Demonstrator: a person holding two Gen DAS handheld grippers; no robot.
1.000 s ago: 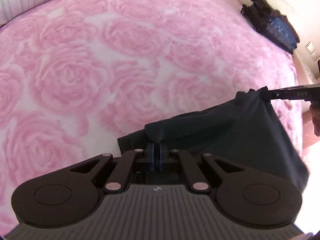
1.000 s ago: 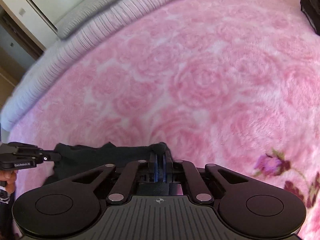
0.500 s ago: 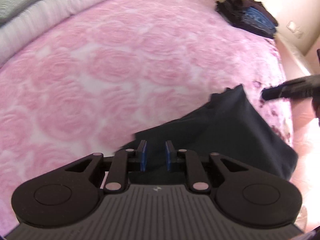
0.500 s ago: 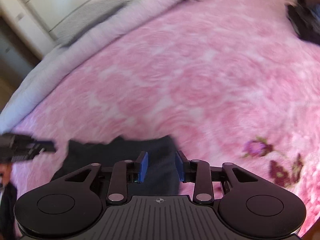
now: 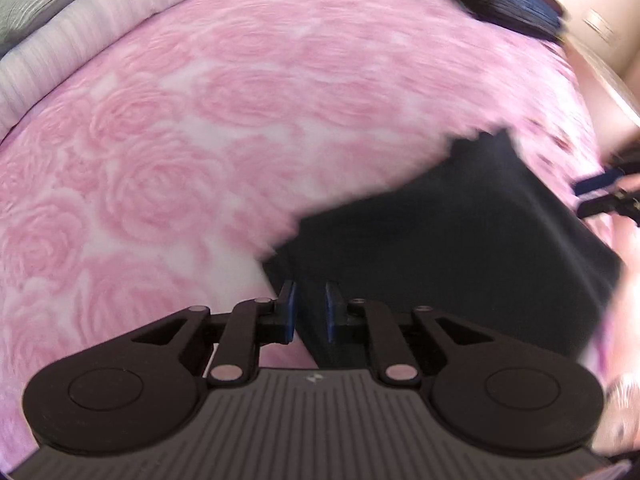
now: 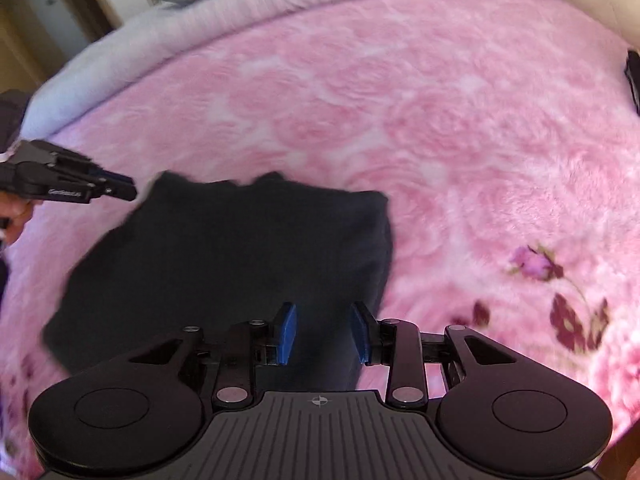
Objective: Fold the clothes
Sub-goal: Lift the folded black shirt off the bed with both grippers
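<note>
We are holding the left gripper [image 5: 308, 312] with its blue pads parted, gripping nothing; the right gripper [image 6: 323, 334] is spreading wider, likewise empty. Beyond both, at twelve o'clock, a dark, matte folded garment [image 6: 224, 256] is lying flat, roughly rectangular, on a plush pink rose-embossed blanket [image 6: 440, 128]. At one o'clock, stacked dark clothes [image 5: 504, 4] are blurring.

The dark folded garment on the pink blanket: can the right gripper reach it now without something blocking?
Probably yes. The right gripper is open and empty just above the dark garment, which lies flat on the pink blanket. The left gripper is off to the side, apart from it.
</note>
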